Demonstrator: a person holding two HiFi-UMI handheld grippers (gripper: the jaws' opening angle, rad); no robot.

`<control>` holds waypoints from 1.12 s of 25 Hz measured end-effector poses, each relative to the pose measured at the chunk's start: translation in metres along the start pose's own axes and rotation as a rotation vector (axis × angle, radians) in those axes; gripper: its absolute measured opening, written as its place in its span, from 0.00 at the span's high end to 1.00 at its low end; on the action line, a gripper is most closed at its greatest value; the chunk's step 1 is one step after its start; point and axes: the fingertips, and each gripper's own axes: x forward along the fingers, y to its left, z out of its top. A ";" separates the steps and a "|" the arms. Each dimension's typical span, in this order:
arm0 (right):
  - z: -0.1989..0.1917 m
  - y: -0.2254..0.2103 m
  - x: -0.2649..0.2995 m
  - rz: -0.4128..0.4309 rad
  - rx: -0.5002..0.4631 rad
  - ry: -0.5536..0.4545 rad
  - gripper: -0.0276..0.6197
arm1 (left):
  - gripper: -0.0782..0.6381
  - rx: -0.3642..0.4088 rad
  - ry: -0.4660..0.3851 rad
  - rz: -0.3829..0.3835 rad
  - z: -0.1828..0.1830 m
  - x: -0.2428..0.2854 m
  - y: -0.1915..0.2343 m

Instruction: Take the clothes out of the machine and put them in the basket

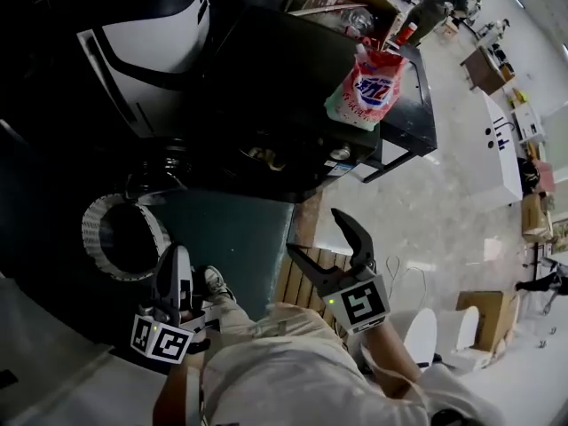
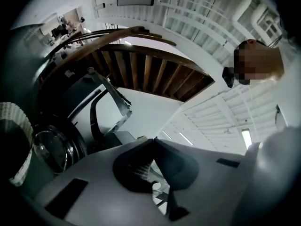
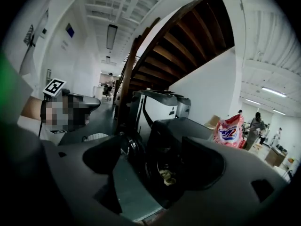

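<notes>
1. Black and big, the washing machine (image 1: pixel 266 78) fills the top of the head view. Its round glass door (image 2: pixel 51 149) is swung open.
2. Some pale clothes (image 3: pixel 165 175) lie inside the machine, low down in the dark hole. In the head view they are just a small light patch (image 1: pixel 266 156) in the opening.
3. The white basket (image 1: pixel 93 229) sits on the floor to the left of the machine, just below the open door. It is round, with little holes all over its wall, and its inside looks dark.
4. The left gripper (image 1: pixel 176 260) is held near the basket, on its right side, and it touches nothing. Its two jaws are pressed together, with nothing held between them, and in the left gripper view the tips (image 2: pixel 153 142) meet in a point.
5. The right gripper (image 1: pixel 315 232) is held up in front of the machine, well apart from the clothes. Its jaws are spread wide with nothing held in them. In the right gripper view (image 3: pixel 155 159) the machine's opening and the clothes show in the gap between them.
6. A red and white soap bag (image 1: pixel 368 87) stands on top of the machine, near its right edge.
7. The person's leg in light trousers (image 1: pixel 275 362) and a shoe (image 1: pixel 213 282) show at the bottom, between the two grippers.
8. Brown wooden slats (image 1: pixel 297 282) lie just behind the right gripper.
</notes>
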 end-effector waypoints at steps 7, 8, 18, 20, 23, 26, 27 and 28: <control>0.032 -0.024 0.008 -0.146 0.032 0.070 0.34 | 0.87 -0.072 0.096 -0.081 0.022 0.070 0.020; 0.031 -0.026 0.008 -0.161 0.040 0.074 0.34 | 0.87 -0.077 0.110 -0.097 0.019 0.077 0.017; -0.005 -0.051 0.002 -0.127 0.087 0.074 0.34 | 0.87 -0.030 0.190 -0.108 -0.026 0.099 -0.017; -0.017 -0.055 0.021 -0.101 0.095 0.084 0.34 | 0.87 -0.013 0.194 -0.081 -0.032 0.110 -0.002; -0.040 -0.057 0.042 -0.048 0.104 0.083 0.34 | 0.87 0.006 0.177 -0.042 -0.049 0.118 0.013; -0.056 -0.057 0.053 0.028 0.077 0.095 0.34 | 0.87 0.024 0.150 -0.023 -0.064 0.119 0.013; -0.060 -0.055 0.059 0.045 0.057 0.100 0.34 | 0.87 0.026 0.145 -0.022 -0.070 0.120 0.017; -0.065 -0.054 0.067 0.055 0.041 0.102 0.34 | 0.87 0.023 0.142 -0.022 -0.077 0.122 0.024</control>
